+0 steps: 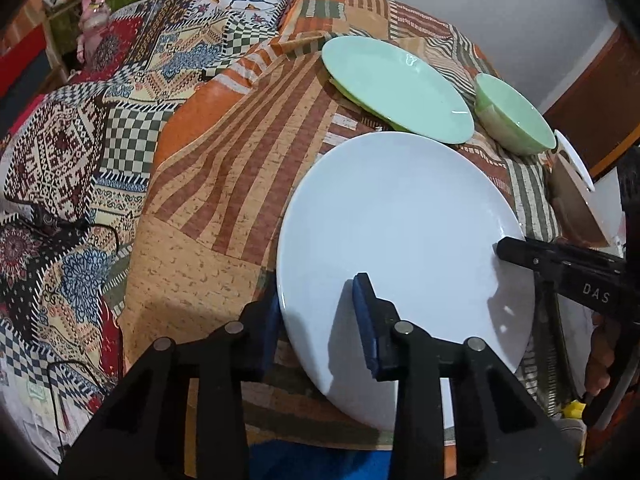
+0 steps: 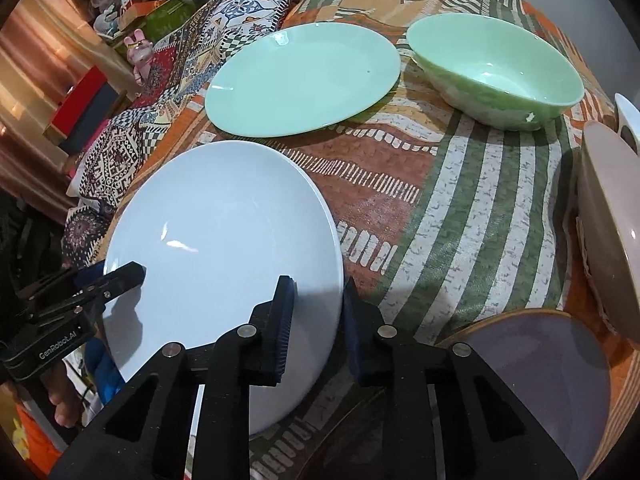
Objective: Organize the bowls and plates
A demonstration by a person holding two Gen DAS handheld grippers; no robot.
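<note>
Straddling opposite rims of the white plate [image 1: 400,240] with both grippers, left [image 1: 320,312] and right [image 2: 316,316], fingers apparently clenched on it above the patchwork-covered counter [image 2: 440,200].

A table draped in a patchwork-print cloth [image 2: 440,208] of orange, brown and green-striped panels carries the dishes. In the right wrist view, a white plate [image 2: 224,248] sits at lower left, its near edge reaching past the table edge. A pale green plate [image 2: 304,80] lies at upper centre, close behind the white one, and a pale green bowl [image 2: 496,72] stands just beside it at upper right. At the right edge of the frame a taupe bowl [image 2: 612,216] appears tilted on its side, with a greyish plate with a tan rim [image 2: 552,368] at lower right. A separate patterned quilt [image 1: 80,152] fills the left of the left wrist view.
</note>
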